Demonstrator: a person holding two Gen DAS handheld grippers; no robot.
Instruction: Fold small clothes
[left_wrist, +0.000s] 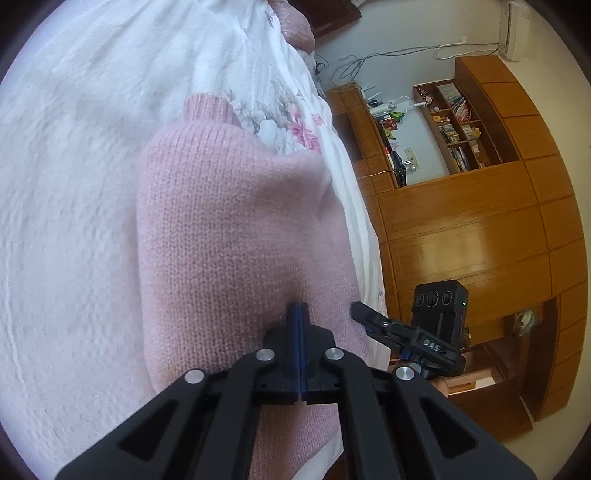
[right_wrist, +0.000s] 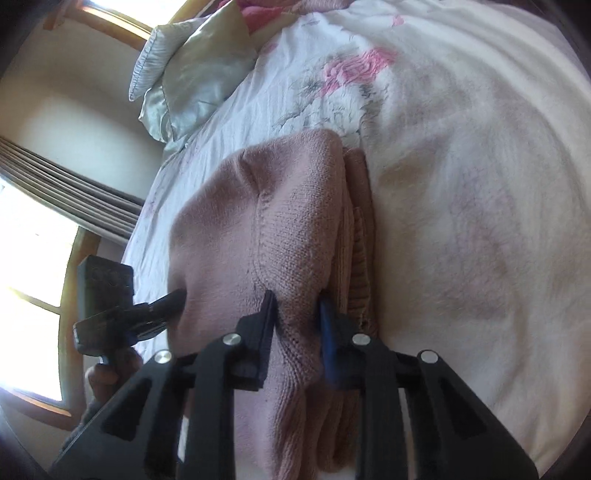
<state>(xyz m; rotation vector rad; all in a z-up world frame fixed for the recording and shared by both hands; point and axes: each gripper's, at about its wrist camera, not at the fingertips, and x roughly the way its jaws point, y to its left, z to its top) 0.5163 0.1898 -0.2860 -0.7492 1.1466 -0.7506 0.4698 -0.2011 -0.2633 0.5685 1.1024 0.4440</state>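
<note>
A pink ribbed-knit sweater (left_wrist: 236, 229) lies bunched on a bed under a white textured blanket (left_wrist: 66, 221), with a crinkled floral quilt (right_wrist: 295, 74) at its far end. The left gripper (left_wrist: 297, 314) is clenched, blue pads together, on the near knit. The right gripper (right_wrist: 295, 306) grasps a thick fold of sweater between parted fingers. The sweater's near hem is hidden behind both black frames. A satin pillow (right_wrist: 192, 74) lies far left, cut off.

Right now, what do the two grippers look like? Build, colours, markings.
Left gripper: matte black linkage arms with cut-out windows, silver round pivot pins, blue pads on the fingers' inner faces. Right gripper: same black frame and silver pins, blue pad on one finger. In the left view, the right one carries a black camera box with a green LED and white lettering.
</note>
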